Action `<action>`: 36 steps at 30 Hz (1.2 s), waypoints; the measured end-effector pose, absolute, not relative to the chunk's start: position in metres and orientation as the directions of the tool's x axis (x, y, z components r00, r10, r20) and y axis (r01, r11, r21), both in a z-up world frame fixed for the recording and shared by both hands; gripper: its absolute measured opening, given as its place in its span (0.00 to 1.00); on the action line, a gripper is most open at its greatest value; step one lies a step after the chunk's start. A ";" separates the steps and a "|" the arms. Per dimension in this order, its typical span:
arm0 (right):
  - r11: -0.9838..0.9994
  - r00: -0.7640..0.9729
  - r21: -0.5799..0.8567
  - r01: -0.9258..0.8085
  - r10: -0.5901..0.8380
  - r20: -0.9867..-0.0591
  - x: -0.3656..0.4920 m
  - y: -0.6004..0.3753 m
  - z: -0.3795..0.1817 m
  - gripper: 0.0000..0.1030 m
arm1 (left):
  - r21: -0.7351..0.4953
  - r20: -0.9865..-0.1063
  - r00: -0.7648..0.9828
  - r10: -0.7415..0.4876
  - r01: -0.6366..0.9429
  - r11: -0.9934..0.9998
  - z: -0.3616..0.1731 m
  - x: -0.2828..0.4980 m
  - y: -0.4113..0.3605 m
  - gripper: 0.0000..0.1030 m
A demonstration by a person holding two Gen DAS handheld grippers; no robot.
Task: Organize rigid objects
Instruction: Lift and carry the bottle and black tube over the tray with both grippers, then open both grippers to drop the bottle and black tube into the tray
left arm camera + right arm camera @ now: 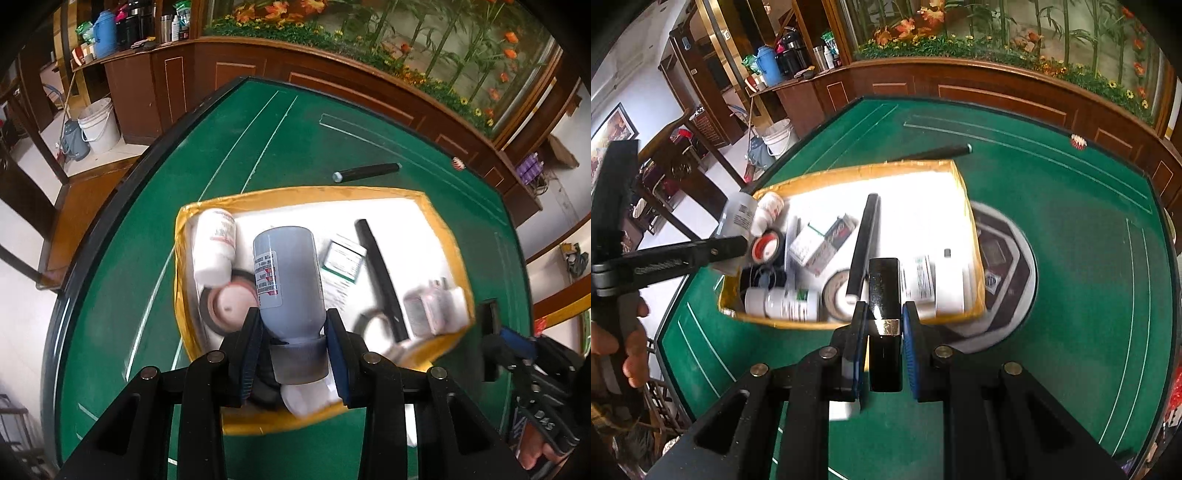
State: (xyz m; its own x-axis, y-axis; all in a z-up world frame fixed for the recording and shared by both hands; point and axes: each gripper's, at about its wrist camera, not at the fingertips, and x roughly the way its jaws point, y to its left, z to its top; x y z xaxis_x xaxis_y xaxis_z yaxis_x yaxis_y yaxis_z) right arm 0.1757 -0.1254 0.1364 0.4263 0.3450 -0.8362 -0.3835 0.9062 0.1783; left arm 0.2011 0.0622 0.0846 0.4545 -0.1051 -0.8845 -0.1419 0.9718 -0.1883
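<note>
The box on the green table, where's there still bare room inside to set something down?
Bare white floor shows along the box's far wall, beyond the long black bar. The near end is crowded: tape rolls, white bottle, cartons. Outside, green table lies free around the black pen.

From my remote seat: a deep green bench [303,147] ruled with thin pale lines, carrying a box [441,218] with yellow-taped rim and white floor. My left claw [293,332], black with blue pads, grips a grey bottle [286,273] with a white, red-marked label. My right claw [884,321] pinches a glossy black case [884,291] banded in silver.
</note>
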 end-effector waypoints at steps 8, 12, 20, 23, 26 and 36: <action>0.918 0.408 0.217 -0.332 0.348 -0.844 0.216 -0.117 0.125 0.17 | -0.170 -0.900 0.420 -0.115 -0.096 0.981 0.064 0.247 0.063 0.35; 0.920 0.385 0.268 -0.284 0.366 -0.847 0.243 -0.114 0.117 0.17 | -0.174 -0.903 0.411 -0.126 -0.080 0.982 0.056 0.261 0.063 0.35; 0.945 0.370 0.215 -0.248 0.297 -0.880 0.281 -0.103 0.092 0.17 | -0.186 -0.910 0.387 -0.146 -0.068 0.980 0.044 0.273 0.065 0.35; 0.951 0.361 0.204 -0.232 0.279 -0.890 0.293 -0.103 0.085 0.17 | -0.195 -0.911 0.382 -0.155 -0.068 0.979 0.042 0.277 0.065 0.35; 0.956 0.359 0.194 -0.219 0.264 -0.895 0.299 -0.101 0.080 0.17 | -0.203 -0.910 0.379 -0.167 -0.059 0.977 0.040 0.279 0.064 0.35; 0.961 0.343 0.181 -0.210 0.246 -0.906 0.303 -0.097 0.060 0.17 | -0.215 -0.912 0.371 -0.177 -0.064 0.974 0.036 0.280 0.064 0.35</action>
